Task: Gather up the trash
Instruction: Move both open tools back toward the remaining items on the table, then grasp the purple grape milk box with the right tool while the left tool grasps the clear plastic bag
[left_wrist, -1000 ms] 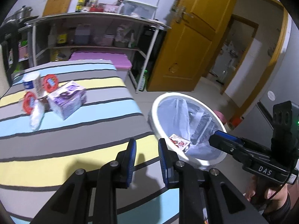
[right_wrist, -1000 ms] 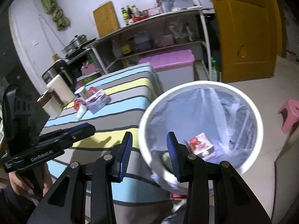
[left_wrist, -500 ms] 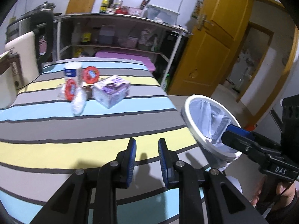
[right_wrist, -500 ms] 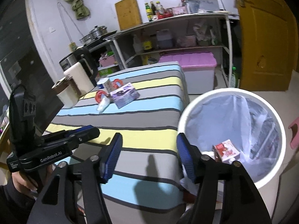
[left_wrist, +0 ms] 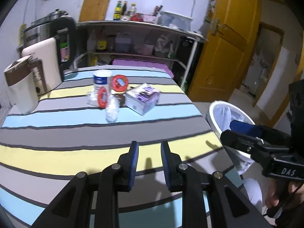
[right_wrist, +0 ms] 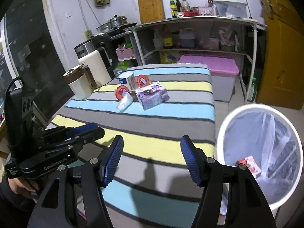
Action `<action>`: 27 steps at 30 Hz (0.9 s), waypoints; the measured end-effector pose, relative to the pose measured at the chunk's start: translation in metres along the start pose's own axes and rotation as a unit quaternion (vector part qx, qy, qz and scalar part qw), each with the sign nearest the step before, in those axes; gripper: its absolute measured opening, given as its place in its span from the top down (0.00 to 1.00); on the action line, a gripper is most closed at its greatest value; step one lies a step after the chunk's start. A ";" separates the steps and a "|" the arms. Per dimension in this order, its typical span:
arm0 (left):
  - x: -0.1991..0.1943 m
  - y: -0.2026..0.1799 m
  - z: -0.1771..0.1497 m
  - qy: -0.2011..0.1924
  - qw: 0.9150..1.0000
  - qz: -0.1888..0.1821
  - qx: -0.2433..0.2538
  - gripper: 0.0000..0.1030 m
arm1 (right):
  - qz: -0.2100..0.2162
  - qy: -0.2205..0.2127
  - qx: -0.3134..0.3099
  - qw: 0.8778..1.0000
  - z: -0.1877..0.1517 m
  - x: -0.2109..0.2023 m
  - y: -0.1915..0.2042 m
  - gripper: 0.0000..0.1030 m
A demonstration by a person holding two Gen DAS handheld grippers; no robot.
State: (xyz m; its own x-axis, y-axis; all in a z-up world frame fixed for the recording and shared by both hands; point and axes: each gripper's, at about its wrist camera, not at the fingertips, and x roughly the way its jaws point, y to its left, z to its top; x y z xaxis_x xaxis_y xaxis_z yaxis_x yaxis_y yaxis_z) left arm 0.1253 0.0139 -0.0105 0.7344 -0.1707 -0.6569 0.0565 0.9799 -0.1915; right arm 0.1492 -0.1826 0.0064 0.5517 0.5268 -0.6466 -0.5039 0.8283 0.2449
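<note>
Trash lies in a cluster at the far middle of the striped table (left_wrist: pixel 76 133): a purple tissue pack (left_wrist: pixel 143 97), two red-lidded tubs (left_wrist: pixel 119 82), a white can (left_wrist: pixel 101 79) and a crumpled clear plastic piece (left_wrist: pixel 112 110). My left gripper (left_wrist: pixel 149 146) hovers over the near table edge, its jaws a narrow gap apart with nothing between them. My right gripper (right_wrist: pixel 152 140) is wide open and holds nothing, also over the near edge. The white lined bin (right_wrist: pixel 220 133) stands on the floor to the right, with a red-and-white carton (right_wrist: pixel 248 164) inside.
A kettle (left_wrist: pixel 47 57) and a cream jug (left_wrist: pixel 20 87) stand at the table's far left. Behind the table are a loaded metal shelf (right_wrist: pixel 199 20) and a pink-lidded storage box (right_wrist: pixel 209 68). A yellow door (left_wrist: pixel 228 47) is at the right.
Both views have swung left from the bin toward the table, so the trash cluster is now central. The right jaws have spread wide. The left jaws keep the same narrow gap.
</note>
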 end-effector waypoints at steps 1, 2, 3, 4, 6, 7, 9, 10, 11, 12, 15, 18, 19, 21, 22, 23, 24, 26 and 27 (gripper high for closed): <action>-0.002 0.005 0.002 -0.005 1.000 0.009 -0.003 0.77 | 0.000 0.001 -0.004 1.000 0.002 0.003 0.003 0.39; -0.004 0.009 0.004 -0.009 1.000 0.012 -0.006 0.77 | 0.001 0.003 -0.006 1.000 0.004 0.006 0.005 0.39; -0.005 0.012 0.005 -0.012 1.000 0.012 -0.009 0.77 | 0.000 0.005 -0.007 1.000 0.007 0.010 0.006 0.39; -0.007 0.016 0.008 -0.016 1.000 0.015 -0.014 0.77 | 0.000 0.006 -0.007 1.000 0.009 0.014 0.008 0.39; -0.008 0.023 0.011 -0.020 0.999 0.025 -0.018 0.77 | 0.000 0.009 -0.009 1.000 0.015 0.022 0.010 0.39; -0.006 0.027 0.014 -0.019 0.999 0.031 -0.022 0.77 | -0.001 0.010 -0.010 1.000 0.018 0.026 0.011 0.39; -0.002 0.035 0.017 -0.014 0.999 0.034 -0.032 0.77 | -0.004 0.011 -0.016 1.000 0.023 0.034 0.013 0.39; 0.000 0.039 0.019 -0.015 0.999 0.033 -0.037 0.77 | -0.006 0.013 -0.018 1.000 0.025 0.039 0.014 0.39; 0.000 0.041 0.019 -0.015 0.999 0.033 -0.039 0.77 | -0.009 0.015 -0.018 1.000 0.028 0.043 0.014 0.39; 0.002 0.045 0.021 -0.015 0.999 0.033 -0.041 0.77 | -0.009 0.018 -0.018 1.000 0.030 0.049 0.014 0.39; 0.008 0.054 0.024 -0.014 0.998 0.030 -0.050 0.77 | -0.013 0.027 -0.021 0.999 0.039 0.068 0.014 0.39; 0.015 0.061 0.027 -0.009 0.998 0.031 -0.054 0.77 | -0.017 0.037 -0.021 0.999 0.046 0.087 0.014 0.39; 0.018 0.064 0.028 -0.008 0.998 0.030 -0.056 0.77 | -0.018 0.040 -0.021 0.999 0.048 0.093 0.014 0.39; 0.022 0.068 0.029 -0.007 0.998 0.029 -0.056 0.77 | -0.021 0.046 -0.021 0.999 0.053 0.107 0.014 0.39; 0.023 0.070 0.030 -0.007 0.998 0.029 -0.057 0.77 | -0.022 0.050 -0.020 0.998 0.055 0.113 0.014 0.39; 0.025 0.071 0.031 -0.007 0.998 0.028 -0.057 0.77 | -0.023 0.053 -0.019 0.998 0.056 0.119 0.014 0.39; 0.026 0.073 0.032 -0.007 0.998 0.026 -0.057 0.77 | -0.025 0.056 -0.020 0.998 0.057 0.125 0.013 0.39; 0.030 0.076 0.033 -0.007 0.998 0.024 -0.057 0.77 | -0.029 0.061 -0.019 0.998 0.060 0.137 0.012 0.39; 0.032 0.077 0.035 -0.006 0.998 0.024 -0.057 0.77 | -0.030 0.064 -0.017 0.997 0.062 0.142 0.011 0.39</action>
State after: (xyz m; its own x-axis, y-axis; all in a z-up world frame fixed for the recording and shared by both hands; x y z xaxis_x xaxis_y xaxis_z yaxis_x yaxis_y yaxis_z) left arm 0.1767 0.0878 -0.0212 0.7422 -0.1228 -0.6589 -0.0549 0.9686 -0.2423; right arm 0.2628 -0.0871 -0.0381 0.4926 0.4466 -0.7469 -0.4962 0.8492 0.1805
